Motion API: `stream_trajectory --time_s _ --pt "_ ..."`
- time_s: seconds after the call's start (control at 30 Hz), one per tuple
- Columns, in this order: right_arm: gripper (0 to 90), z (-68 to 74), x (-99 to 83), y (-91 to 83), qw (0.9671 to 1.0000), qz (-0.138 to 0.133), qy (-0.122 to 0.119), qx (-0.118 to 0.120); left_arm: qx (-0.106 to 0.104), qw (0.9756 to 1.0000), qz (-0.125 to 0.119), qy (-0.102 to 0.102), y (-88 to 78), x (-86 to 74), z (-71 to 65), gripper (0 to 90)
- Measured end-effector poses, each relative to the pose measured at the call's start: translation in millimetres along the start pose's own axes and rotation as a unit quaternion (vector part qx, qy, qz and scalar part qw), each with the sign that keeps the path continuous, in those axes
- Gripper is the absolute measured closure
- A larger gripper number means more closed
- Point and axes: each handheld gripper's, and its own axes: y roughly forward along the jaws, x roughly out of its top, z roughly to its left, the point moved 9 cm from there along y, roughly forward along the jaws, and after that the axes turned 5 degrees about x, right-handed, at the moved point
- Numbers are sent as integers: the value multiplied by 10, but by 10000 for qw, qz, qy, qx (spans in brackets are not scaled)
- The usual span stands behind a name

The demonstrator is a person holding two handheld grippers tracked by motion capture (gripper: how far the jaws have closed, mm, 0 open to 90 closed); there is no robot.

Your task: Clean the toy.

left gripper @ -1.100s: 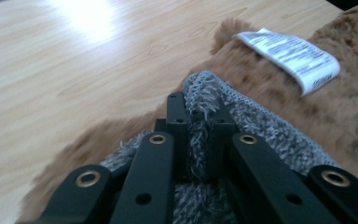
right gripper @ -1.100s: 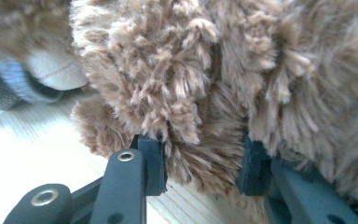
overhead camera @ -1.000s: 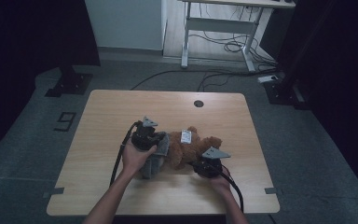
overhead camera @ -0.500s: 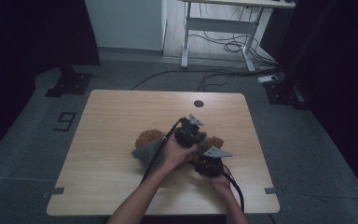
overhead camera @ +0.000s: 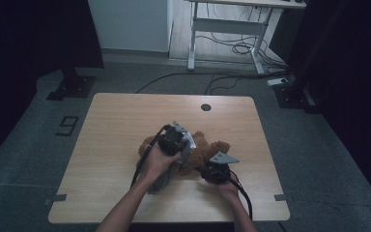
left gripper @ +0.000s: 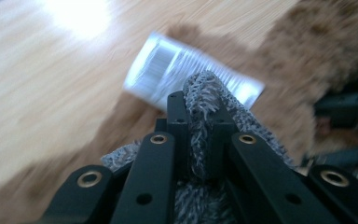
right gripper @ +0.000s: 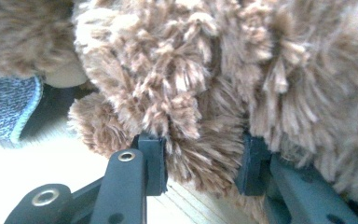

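Teddy bear (overhead camera: pixel 207 152) on wooden table (overhead camera: pixel 116 125) over grey floor (overhead camera: pixel 38 125) — right gripper (overhead camera: pixel 216 171) clamps it, left gripper (overhead camera: pixel 176 140) pinches grey cloth (left gripper: pixel 200 116).

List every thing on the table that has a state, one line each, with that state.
Teddy bear: lying on the table, a limb clamped by the right gripper.
Grey knit cloth: pinched in the left gripper, partly over the bear.
Label: lying flat on the bear's fur.
Left gripper: jaws shut on the cloth.
Right gripper: jaws shut on the bear.
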Motion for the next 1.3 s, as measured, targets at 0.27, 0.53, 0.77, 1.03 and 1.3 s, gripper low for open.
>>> stream_trajectory --time_s 0.27,0.53,0.77,1.03,1.3 --pt "619 8 -10 -5 10000 40 15 -22 94 9978 -159 -639 -230 -306 511 829" --pt "615 13 -13 -8 10000 35 29 -21 178 9930 -548 -1034 -335 -511 765 831" --pt "359 89 61 -216 9998 -79 168 65 -140 9892 -729 -1265 -295 -690 702 837" --pt "221 -22 742 -798 9956 -865 238 -287 -340 9868 -875 -1319 -309 -828 588 841" --pt "179 -120 992 -558 9997 61 222 110 -525 9858 -950 -1283 -348 -906 460 842"
